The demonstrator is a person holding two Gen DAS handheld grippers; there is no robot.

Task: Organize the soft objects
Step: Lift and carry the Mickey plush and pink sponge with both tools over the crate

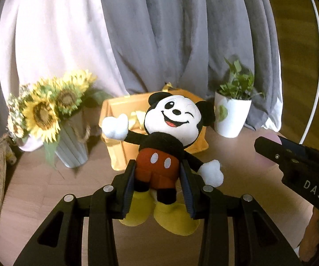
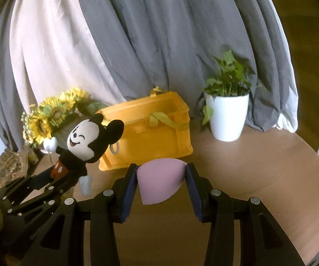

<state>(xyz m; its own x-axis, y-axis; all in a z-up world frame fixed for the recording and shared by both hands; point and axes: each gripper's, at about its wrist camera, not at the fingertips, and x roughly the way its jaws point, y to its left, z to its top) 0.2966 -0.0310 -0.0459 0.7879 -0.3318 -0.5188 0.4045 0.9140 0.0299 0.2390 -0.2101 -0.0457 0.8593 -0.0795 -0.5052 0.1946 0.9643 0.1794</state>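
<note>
- Your left gripper (image 1: 159, 177) has its jaws closed part-way onto the Mickey Mouse plush (image 1: 166, 141), clamping it at the red shorts; both pads press the hips.
- The plush is held off the counter (image 1: 48, 188), face toward the left wrist camera, its yellow feet hanging below the jaws at 6 o'clock and its head up at 12 o'clock.
- In the right wrist view, the same plush (image 2: 86, 141) sits at 9 o'clock, raised in the left gripper (image 2: 55, 175), with its head overlapping the left end of the yellow crate.
- Your right gripper (image 2: 161, 181) has its jaws closed part-way onto a pink soft object (image 2: 159, 181), rounded with a pointed lower corner; both pads touch its sides.
- In the left wrist view, the right gripper (image 1: 268, 148) enters at 3 o'clock, with only slivers of the pink soft object (image 1: 268, 160) showing around its tip.
- The yellow crate (image 2: 150, 133) stands open on the counter at 12 o'clock from the right jaws, just beyond the pink object; yellow strap handles (image 2: 163, 118) lie across its top.
- A sunflower bouquet in a ribbed vase (image 1: 70, 150) stands at 10 o'clock of the left wrist view, left of the crate (image 1: 117, 137).
- A white potted plant (image 2: 228, 115) stands at 1 o'clock, right of the crate.
- Grey and pale curtains (image 2: 159, 33) hang behind everything.
</note>
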